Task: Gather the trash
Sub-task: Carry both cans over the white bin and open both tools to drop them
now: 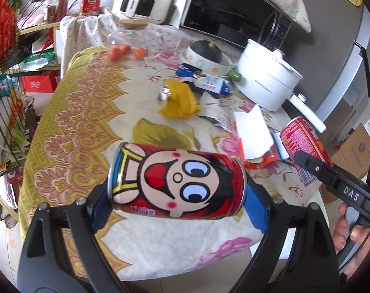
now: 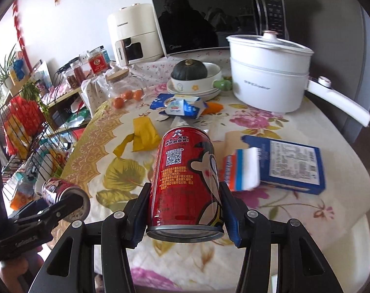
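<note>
Both red cartoon cans are up off the bench: the left gripper (image 1: 177, 200) clamps its can (image 1: 177, 180) end to end, the right gripper (image 2: 185, 217) squeezes its can (image 2: 187, 180) across thin, slick, likely dentable walls (probably empty, so light).

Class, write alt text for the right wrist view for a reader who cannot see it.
The right gripper grips a red cartoon drink can by its sides above a floral tablecloth. Beyond lie a yellow wrapper, a blue box and a white pot.
</note>
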